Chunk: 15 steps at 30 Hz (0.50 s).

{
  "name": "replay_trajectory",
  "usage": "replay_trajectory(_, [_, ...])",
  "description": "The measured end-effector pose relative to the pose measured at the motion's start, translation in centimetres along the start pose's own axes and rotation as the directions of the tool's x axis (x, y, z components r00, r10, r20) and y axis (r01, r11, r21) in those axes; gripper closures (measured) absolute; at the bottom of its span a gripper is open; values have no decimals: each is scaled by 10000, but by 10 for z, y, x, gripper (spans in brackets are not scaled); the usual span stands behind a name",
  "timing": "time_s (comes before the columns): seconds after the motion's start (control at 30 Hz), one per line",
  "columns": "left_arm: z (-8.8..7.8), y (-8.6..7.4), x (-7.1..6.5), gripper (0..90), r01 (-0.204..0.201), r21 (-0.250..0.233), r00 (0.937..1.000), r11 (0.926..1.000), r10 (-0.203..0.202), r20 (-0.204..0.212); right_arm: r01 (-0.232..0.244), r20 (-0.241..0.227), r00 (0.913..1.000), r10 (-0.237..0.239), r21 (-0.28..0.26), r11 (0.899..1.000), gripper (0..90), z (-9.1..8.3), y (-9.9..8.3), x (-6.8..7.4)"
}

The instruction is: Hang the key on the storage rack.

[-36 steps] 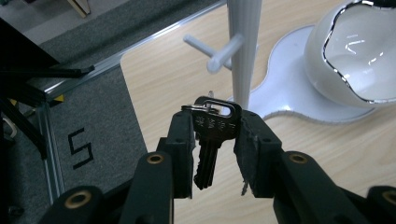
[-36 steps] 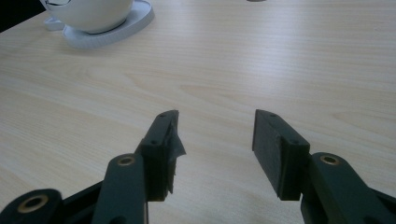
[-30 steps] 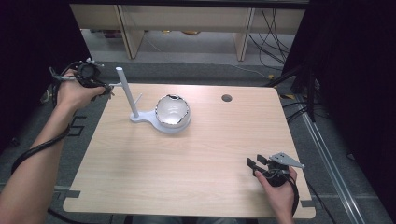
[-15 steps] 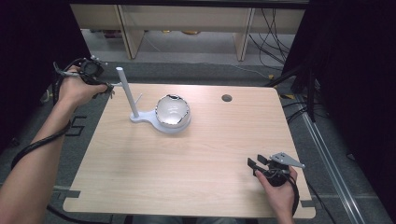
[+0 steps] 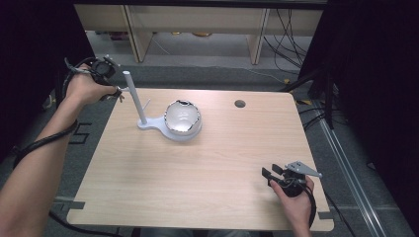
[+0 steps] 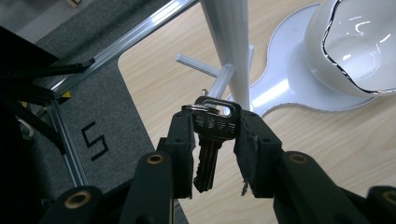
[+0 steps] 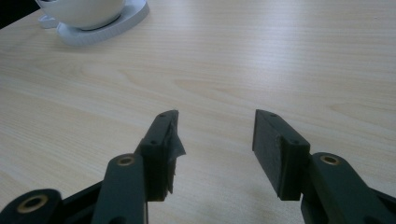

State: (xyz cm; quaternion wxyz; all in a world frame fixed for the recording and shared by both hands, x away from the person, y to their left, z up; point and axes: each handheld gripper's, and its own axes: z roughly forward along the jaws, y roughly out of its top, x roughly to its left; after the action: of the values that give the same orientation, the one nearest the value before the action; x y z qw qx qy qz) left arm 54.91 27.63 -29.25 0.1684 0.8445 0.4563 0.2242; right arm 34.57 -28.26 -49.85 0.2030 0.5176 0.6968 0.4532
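**Currently: keys clamped in left gripper beside the white stand**

Largest item is the wooden table [image 5: 197, 173], pale grain, rounded corners, with a small round cable hole [image 5: 240, 103] near its far edge. Dark grey floor and an aluminium frame rail surround it.

On the far left part of the table stands a white stand [image 5: 148, 123]: flat curved base, one upright post [image 5: 134, 96] with short side pegs low down. On the wider end of that base sits a white bowl [image 5: 182, 118] with a wavy, dark-edged rim, glossy inside. The bowl touches the base; the post is just beside it.

Left gripper [image 5: 118, 91], held in the person's left hand [image 5: 86, 89], sits at the far left corner of the table, near the post. In the left gripper view its jaws are clamped on the head of a silver key [image 6: 215, 123], pads pressing from both sides. The blade hangs down between the jaws; a second key seems to lie behind it on a thin ring [image 6: 194, 108]. The keys are off the table, just in front of the post and its pegs; contact with the post cannot be told.

Right gripper [image 5: 269, 175], in the right hand [image 5: 296, 197], rests near the near right corner, well apart from the stand. Jaws stand apart, bare table between them.
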Motion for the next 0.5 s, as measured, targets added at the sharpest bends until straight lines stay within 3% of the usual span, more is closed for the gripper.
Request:
replay_trajectory(0.03, [0, 2, 0, 671, -24, 48, 10000, 10000, 24, 31, -444, -56, 9990, 444, 116, 9989, 511, 0, 0, 3])
replay_trajectory(0.1, [0, 5, 0, 671, -101, 202, 9999, 9997, 102, -50, 178, 83, 9998, -178, 28, 9998, 511, 2, 1, -2])
replay_trajectory(0.33, [0, 10, 4, 672, -183, 533, 9998, 9984, 177, 111, -145, 31, 9999, 144, 92, 9999, 511, 0, 0, -1])
replay_trajectory(0.4, [0, 12, 5, 673, -256, 667, 9996, 9974, 248, 128, -449, -15, 9990, 449, 33, 9990, 511, 1, -1, -1])
replay_trajectory(0.47, [-1, 15, 6, 674, -392, 801, 9992, 9960, 381, 150, -464, 1, 9989, 464, 31, 9989, 511, 1, -1, -1])
replay_trajectory(0.5, [-3, 19, 6, 689, -537, 710, 9986, 9960, 537, 18, -103, -1, 9999, 103, -31, 9999, 511, 3, -1, -5])
